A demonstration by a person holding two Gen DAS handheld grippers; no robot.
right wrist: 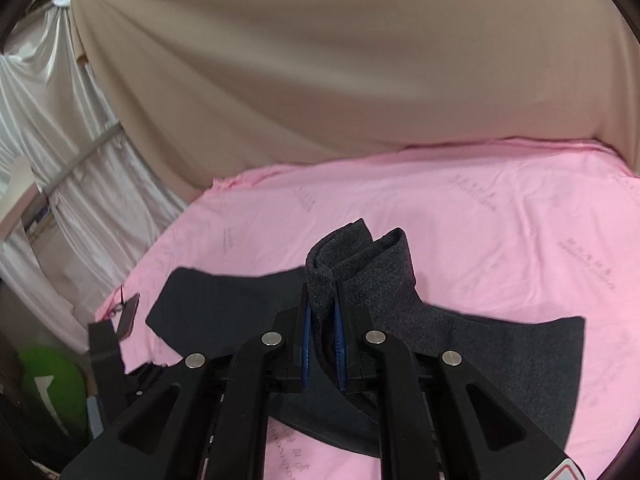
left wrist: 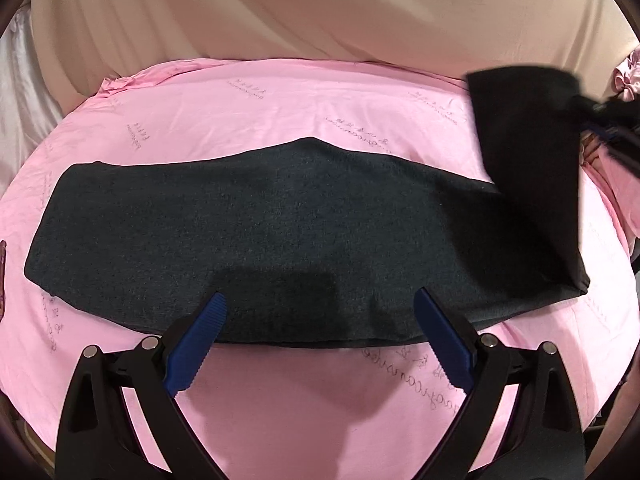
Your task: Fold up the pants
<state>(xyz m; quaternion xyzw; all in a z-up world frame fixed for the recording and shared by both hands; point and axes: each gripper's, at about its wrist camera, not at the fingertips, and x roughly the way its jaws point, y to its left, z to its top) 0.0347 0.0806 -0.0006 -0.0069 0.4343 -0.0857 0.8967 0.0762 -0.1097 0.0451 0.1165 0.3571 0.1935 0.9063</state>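
Dark grey pants (left wrist: 256, 232) lie flat across a pink sheet (left wrist: 280, 112), folded lengthwise. My left gripper (left wrist: 320, 304) is open and empty, its blue pads just over the pants' near edge. My right gripper (right wrist: 322, 312) is shut on the pants' end (right wrist: 352, 256), a bunched fold of ribbed fabric lifted above the sheet. In the left wrist view that lifted end (left wrist: 528, 168) hangs at the right, with the right gripper (left wrist: 580, 108) blurred beside it. The rest of the pants (right wrist: 500, 352) spreads flat below in the right wrist view.
The pink sheet (right wrist: 480, 208) covers the whole work surface. Beige cloth (left wrist: 320, 8) hangs behind it and white drapes (right wrist: 48, 128) stand at the left. A dark phone-like object (right wrist: 128, 316) lies at the sheet's left edge, near a green object (right wrist: 52, 380).
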